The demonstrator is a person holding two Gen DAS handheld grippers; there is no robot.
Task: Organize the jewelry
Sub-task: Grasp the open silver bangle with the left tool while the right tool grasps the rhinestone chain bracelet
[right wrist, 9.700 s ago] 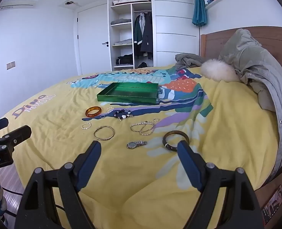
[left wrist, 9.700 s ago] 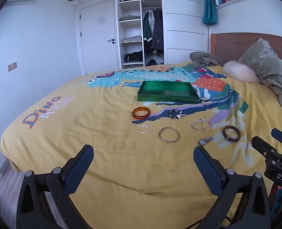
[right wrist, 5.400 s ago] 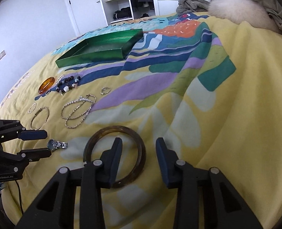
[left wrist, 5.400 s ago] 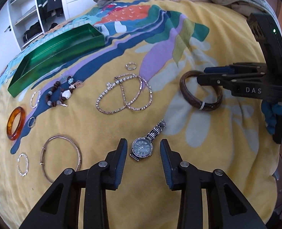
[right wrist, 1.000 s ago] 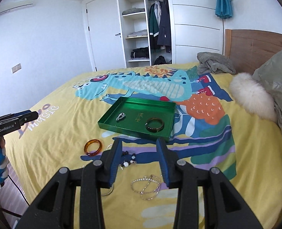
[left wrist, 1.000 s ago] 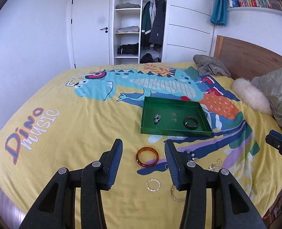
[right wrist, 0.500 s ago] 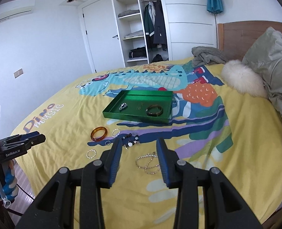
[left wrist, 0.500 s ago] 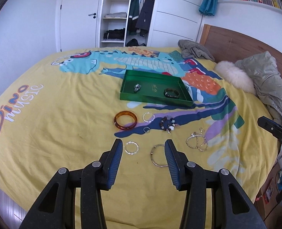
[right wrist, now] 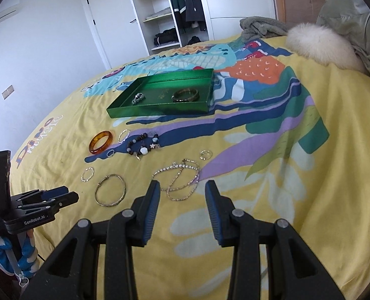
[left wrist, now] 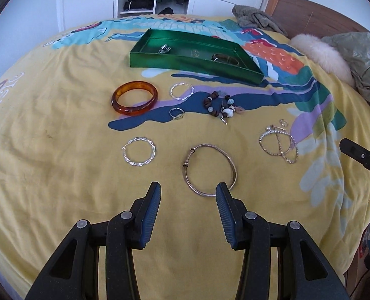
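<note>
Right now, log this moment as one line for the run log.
left gripper: open, empty, near thin metal bangle | right gripper: open, empty, near chain necklace | green tray: holds watch, dark bangle

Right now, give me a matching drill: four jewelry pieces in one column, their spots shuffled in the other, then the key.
Things:
1. watch
2. amber bangle
3. thin metal bangle
4. rhinestone chain

Places:
A. on the bedspread, just ahead of the open right tool
B. inside the green tray, left part
C. on the bedspread near the tray's front left corner
D. on the bedspread, partly behind a finger of the open left tool

Pairs: 1-B, 2-C, 3-D, 4-A
</note>
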